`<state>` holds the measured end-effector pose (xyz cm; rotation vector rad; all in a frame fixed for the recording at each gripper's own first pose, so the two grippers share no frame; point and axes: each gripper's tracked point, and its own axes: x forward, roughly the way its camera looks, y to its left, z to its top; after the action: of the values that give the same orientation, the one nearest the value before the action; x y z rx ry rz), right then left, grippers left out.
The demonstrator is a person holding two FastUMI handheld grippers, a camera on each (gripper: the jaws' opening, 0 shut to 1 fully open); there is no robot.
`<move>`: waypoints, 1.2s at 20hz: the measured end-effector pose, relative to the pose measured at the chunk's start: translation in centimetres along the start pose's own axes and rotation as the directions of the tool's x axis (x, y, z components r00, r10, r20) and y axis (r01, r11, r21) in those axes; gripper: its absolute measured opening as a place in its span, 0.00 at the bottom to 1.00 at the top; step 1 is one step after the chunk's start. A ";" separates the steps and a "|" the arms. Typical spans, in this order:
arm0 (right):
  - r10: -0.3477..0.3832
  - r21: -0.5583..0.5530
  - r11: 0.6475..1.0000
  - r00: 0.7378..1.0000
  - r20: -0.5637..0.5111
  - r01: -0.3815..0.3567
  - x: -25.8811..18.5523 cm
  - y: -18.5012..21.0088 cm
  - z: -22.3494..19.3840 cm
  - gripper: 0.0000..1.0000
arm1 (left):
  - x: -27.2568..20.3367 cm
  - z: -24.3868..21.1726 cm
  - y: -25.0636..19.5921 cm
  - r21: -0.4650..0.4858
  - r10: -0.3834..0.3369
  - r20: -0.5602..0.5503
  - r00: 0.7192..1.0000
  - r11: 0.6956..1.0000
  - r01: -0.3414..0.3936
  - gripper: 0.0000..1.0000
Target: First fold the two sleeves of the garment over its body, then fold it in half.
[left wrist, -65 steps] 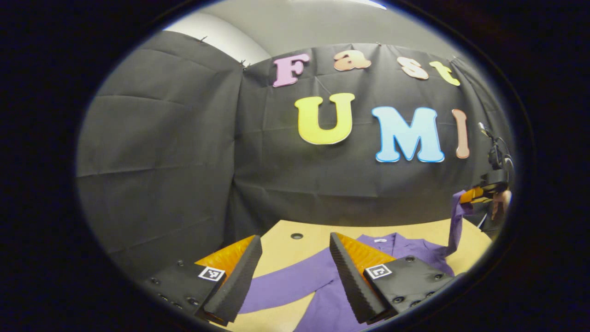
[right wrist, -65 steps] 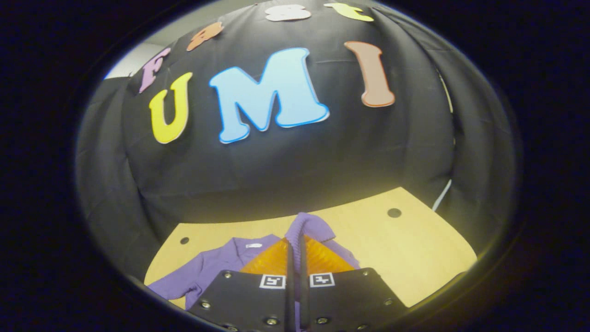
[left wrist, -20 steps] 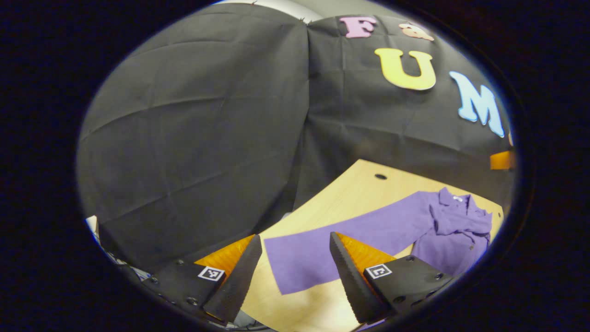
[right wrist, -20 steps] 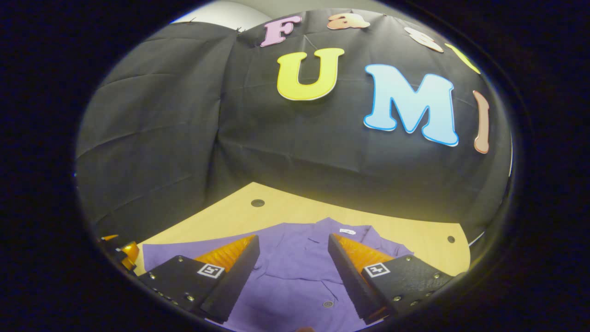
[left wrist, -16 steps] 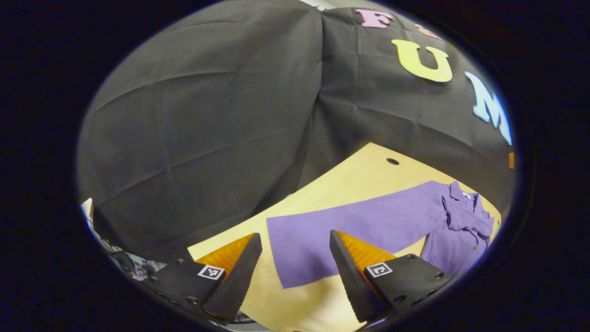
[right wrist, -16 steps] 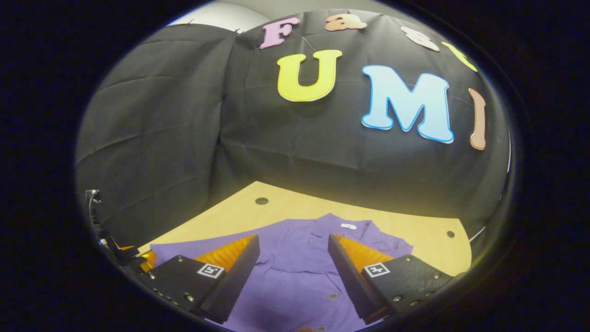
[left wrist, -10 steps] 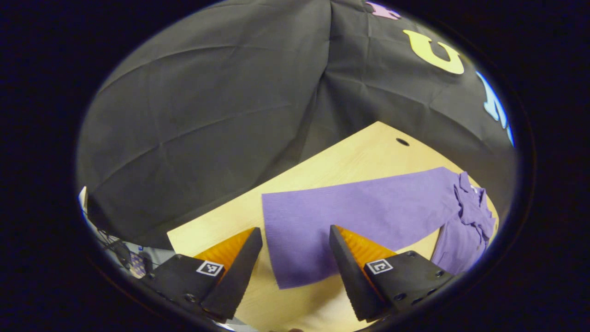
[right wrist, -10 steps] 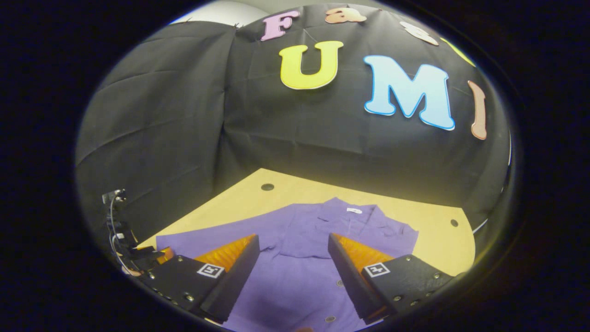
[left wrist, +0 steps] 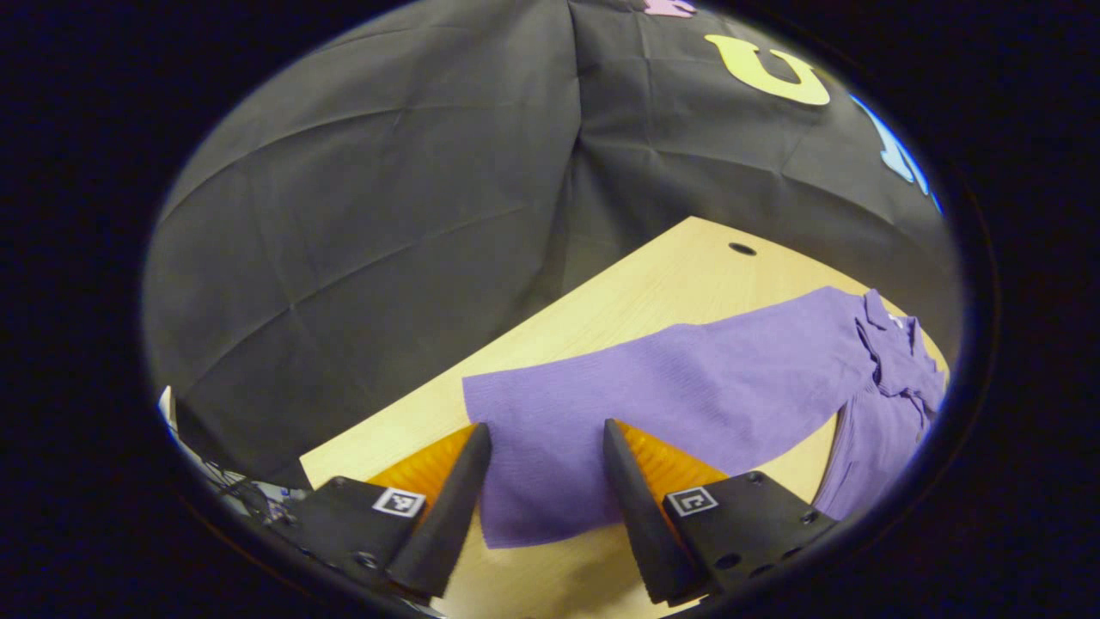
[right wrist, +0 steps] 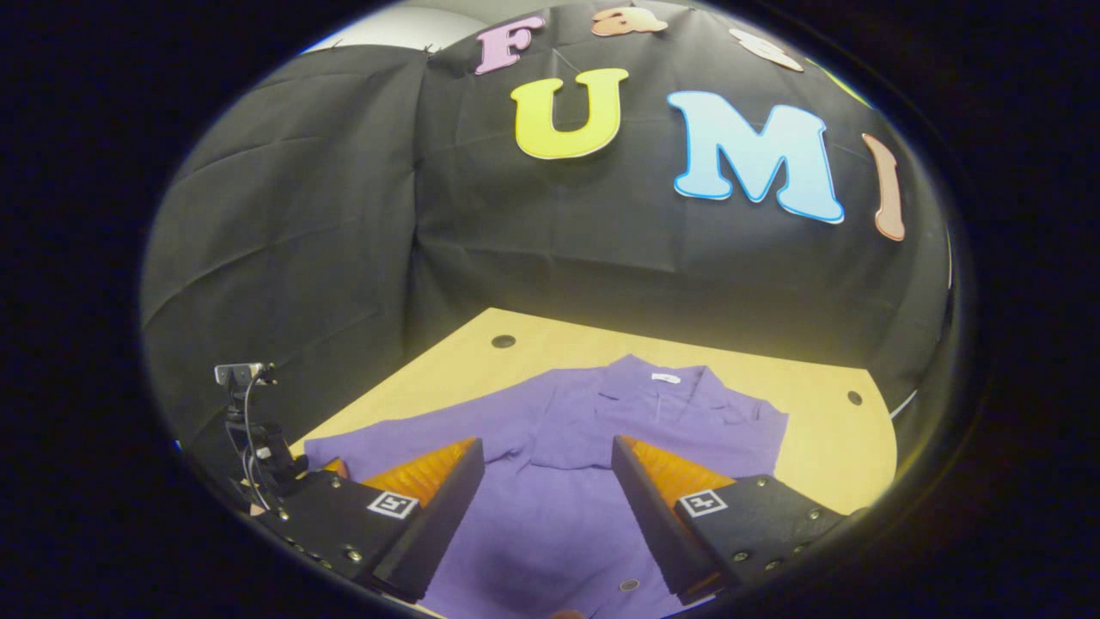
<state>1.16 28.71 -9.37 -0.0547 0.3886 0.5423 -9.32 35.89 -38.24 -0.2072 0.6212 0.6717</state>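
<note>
A purple button-up shirt [right wrist: 593,430] lies flat on the light wooden table [right wrist: 447,370], collar toward the booth wall. One sleeve lies folded across its chest. The other sleeve [left wrist: 687,378] stretches straight out sideways over the table [left wrist: 653,284]. My left gripper [left wrist: 543,430] is open, low over that sleeve's cuff end, with the cuff [left wrist: 533,464] between its fingers. My right gripper [right wrist: 546,445] is open above the shirt's body and holds nothing. In the right gripper view the left gripper [right wrist: 258,447] shows at the far left by the stretched sleeve [right wrist: 387,443].
The black cloth wall closes the table's far side and left side. Cable holes [left wrist: 742,248] [right wrist: 503,341] [right wrist: 853,398] sit near the table's back corners. The table's left edge runs close behind the cuff. Bare wood lies beyond the collar and to the right of the shirt.
The right gripper let go of the sleeve it held; that sleeve now lies over the body. The left gripper swung left and came down until the other sleeve's cuff lies between its fingers.
</note>
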 end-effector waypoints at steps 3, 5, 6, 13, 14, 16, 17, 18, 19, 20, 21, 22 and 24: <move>-0.006 0.020 1.000 1.000 -0.004 0.006 -0.3 -0.5 -0.1 0.94 | 0.1 -0.1 -1.1 0.038 -0.035 0.005 0.999 0.999 0.035 0.64; -0.017 0.030 0.999 1.000 -0.001 0.017 -0.6 -1.2 -0.1 0.94 | 0.1 -0.1 -1.7 0.062 -0.050 0.007 0.999 0.997 0.049 0.45; -0.025 0.036 0.999 1.000 0.003 0.025 -0.8 -1.6 0.0 0.94 | 0.1 -0.1 -1.9 0.067 -0.045 0.005 0.999 0.997 0.045 0.36; -0.094 0.065 0.994 0.995 0.033 0.092 -3.1 -5.5 0.9 0.94 | 0.1 0.3 -2.6 0.105 -0.076 -0.011 0.997 0.991 0.077 0.09; -0.106 0.066 0.992 0.994 0.032 0.104 -3.4 -6.1 0.7 0.94 | -0.1 0.4 -2.8 0.084 -0.092 -0.020 0.996 0.992 0.094 0.09; -0.133 0.068 0.989 0.991 0.029 0.131 -4.0 -7.5 0.5 0.94 | -0.6 1.4 -3.4 0.027 -0.123 -0.013 0.992 0.992 0.123 0.09; -0.143 0.075 0.987 0.989 0.025 0.141 -4.3 -8.1 0.3 0.96 | -1.2 2.1 -3.6 0.011 -0.136 0.001 0.991 0.991 0.136 0.09; -0.154 0.084 0.985 0.988 0.024 0.152 -4.5 -8.7 0.0 0.94 | -1.8 3.1 -4.3 -0.006 -0.158 0.016 0.987 0.987 0.159 0.09; -0.164 0.095 0.982 0.986 0.021 0.162 -4.8 -9.2 -0.1 0.94 | -2.3 4.0 -5.2 -0.025 -0.182 0.025 0.983 0.983 0.183 0.09; -0.172 0.105 0.980 0.985 0.018 0.169 -5.0 -9.7 -0.4 0.94 | -3.0 4.9 -6.4 -0.051 -0.211 0.031 0.977 0.976 0.212 0.09; -0.179 0.113 0.978 0.984 0.015 0.177 -5.3 -10.2 -0.7 0.94 | -3.7 5.8 -7.8 -0.071 -0.238 0.041 0.970 0.968 0.241 0.09; -0.186 0.118 0.976 0.983 0.013 0.183 -5.5 -10.8 -1.0 0.94 | -4.2 6.8 -9.3 -0.078 -0.264 0.054 0.963 0.960 0.267 0.09; -0.194 0.127 0.973 0.981 0.009 0.191 -5.9 -11.7 -1.4 0.94 | -5.5 8.4 -12.2 -0.079 -0.314 0.077 0.946 0.944 0.320 0.09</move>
<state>2.04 15.57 -9.08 0.0344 0.3910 0.3255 -0.94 26.77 -28.44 -0.3606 0.4821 0.3930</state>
